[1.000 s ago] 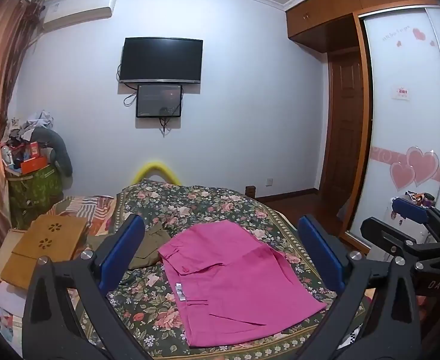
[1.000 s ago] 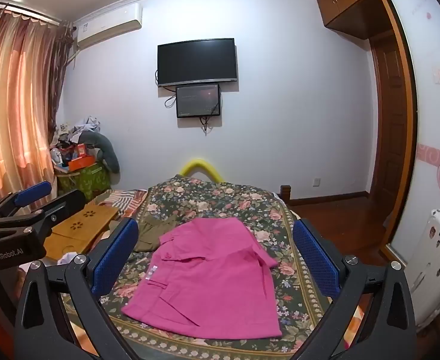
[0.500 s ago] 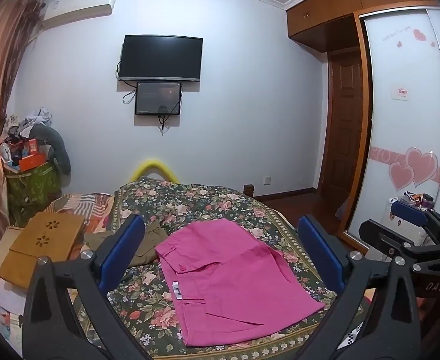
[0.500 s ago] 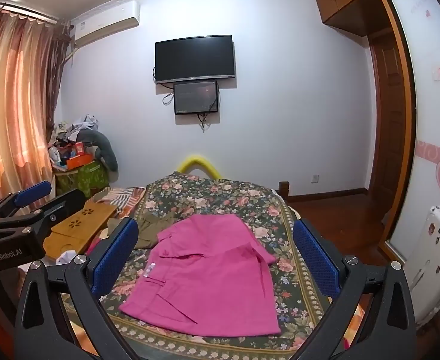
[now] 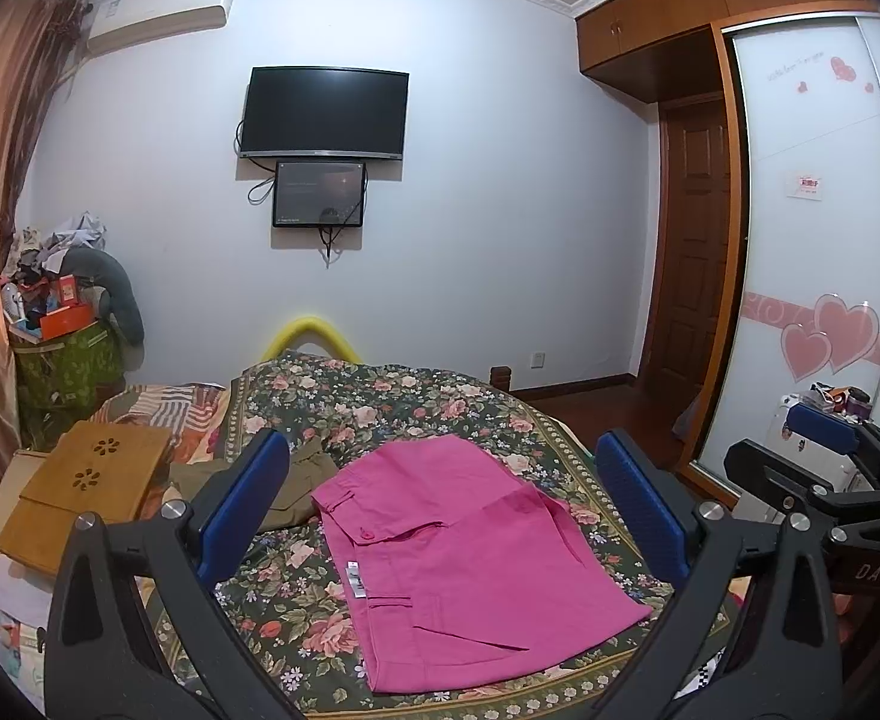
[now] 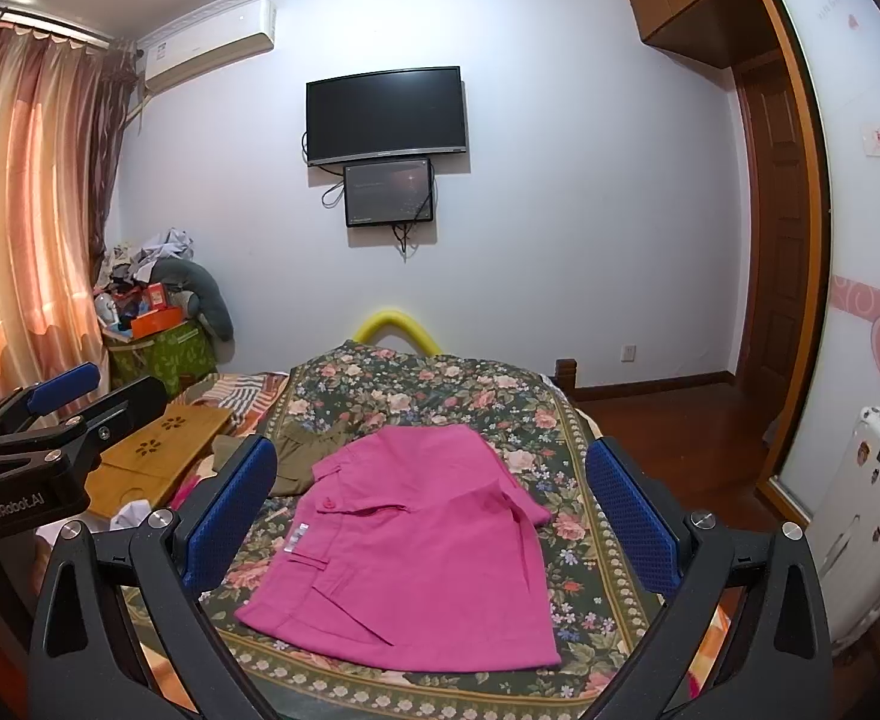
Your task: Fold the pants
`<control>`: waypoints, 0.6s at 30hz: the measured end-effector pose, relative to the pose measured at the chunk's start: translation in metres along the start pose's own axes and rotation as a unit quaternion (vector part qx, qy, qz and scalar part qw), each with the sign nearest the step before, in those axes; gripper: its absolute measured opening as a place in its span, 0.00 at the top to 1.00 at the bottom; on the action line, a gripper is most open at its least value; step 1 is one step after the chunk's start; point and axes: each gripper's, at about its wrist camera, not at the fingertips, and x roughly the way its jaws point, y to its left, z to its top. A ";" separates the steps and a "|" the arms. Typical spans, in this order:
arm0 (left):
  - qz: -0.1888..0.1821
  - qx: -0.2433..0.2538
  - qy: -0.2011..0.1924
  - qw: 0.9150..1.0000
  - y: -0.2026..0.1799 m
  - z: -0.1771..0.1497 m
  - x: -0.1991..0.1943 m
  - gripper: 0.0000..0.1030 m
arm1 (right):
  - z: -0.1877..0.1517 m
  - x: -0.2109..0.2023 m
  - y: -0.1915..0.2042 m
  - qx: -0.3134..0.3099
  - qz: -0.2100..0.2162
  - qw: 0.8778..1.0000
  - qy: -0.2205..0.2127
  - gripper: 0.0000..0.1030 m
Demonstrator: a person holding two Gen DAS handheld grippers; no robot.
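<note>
While both grippers hang above the near edge of the bed, the scene reads so, left wrist view first:

Left gripper [image 5: 443, 507]: jaws wide apart, nothing between the blue pads [image 5: 247, 504]; it is held in the air, clear of the cloth.
Pants [image 5: 464, 564]: pink, lying flat on the bed [image 5: 380, 402], seen between the two fingers; they sit toward the near edge and look already doubled over, with a button and a white tag on the left side.
Olive garment [image 5: 287, 489]: just beside the pants on their left, partly hidden behind the left pad.
Wooden tray [image 5: 89, 495]: at the left edge of the bed, well apart from the pants.
Right gripper [image 5: 830, 450]: visible at the right edge of the frame, off the bed's right side; only one blue pad shows from this angle.
Wall: a TV [image 5: 326, 114] with a smaller screen [image 5: 319, 193] below it, past the far edge of the bed.

Right wrist view:

Right gripper [image 6: 431, 513]: jaws wide apart and empty, hovering short of the cloth.
Pants [image 6: 416, 552]: framed between the pads, flat on the bed [image 6: 440, 384], near hem close to the bed's near edge.
Olive garment [image 6: 305, 456]: touching the pants' far left corner.
Left gripper [image 6: 50, 414]: at the left of the frame, over the bed's left edge, beside the wooden tray [image 6: 152, 456]; its jaw gap is hard to read here.
Curtain [image 6: 20, 210]: orange, along the left wall.
</note>
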 end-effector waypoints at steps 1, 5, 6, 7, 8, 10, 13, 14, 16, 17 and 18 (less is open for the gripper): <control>0.001 0.000 0.000 1.000 0.000 0.001 0.000 0.00 | 0.000 0.000 0.000 0.000 0.000 1.000 0.000 0.01; 0.004 0.002 0.000 1.000 0.001 0.000 0.002 0.00 | 0.000 0.000 0.000 0.000 0.000 1.000 0.000 0.01; 0.004 0.002 0.000 1.000 0.001 0.000 0.003 0.00 | 0.000 0.000 0.000 0.000 0.000 1.000 0.000 0.01; 0.004 0.002 0.000 1.000 0.001 0.000 0.003 0.00 | 0.001 0.000 0.000 0.000 0.000 1.000 0.000 0.01; 0.003 0.001 0.001 1.000 0.001 -0.001 0.004 0.00 | 0.000 0.000 0.000 0.000 0.000 1.000 0.000 0.01; 0.003 0.000 0.002 1.000 0.002 -0.001 0.004 0.00 | 0.000 0.000 0.000 0.000 0.000 1.000 0.000 0.01; 0.005 0.001 0.000 1.000 0.002 -0.001 0.004 0.00 | 0.000 0.000 0.000 0.000 0.001 1.000 0.000 0.01; 0.006 0.002 0.000 1.000 0.002 -0.001 0.004 0.00 | 0.000 -0.001 0.000 0.000 0.001 1.000 0.000 0.01; 0.006 0.003 0.000 1.000 0.001 -0.001 0.004 0.00 | 0.000 -0.001 0.000 -0.001 0.000 1.000 -0.001 0.01; 0.005 0.004 0.000 1.000 0.001 -0.001 0.004 0.00 | 0.000 -0.001 0.000 -0.001 0.000 1.000 0.000 0.01; 0.005 0.004 0.000 1.000 0.000 -0.001 0.004 0.00 | 0.000 -0.001 0.000 0.000 0.000 1.000 0.000 0.01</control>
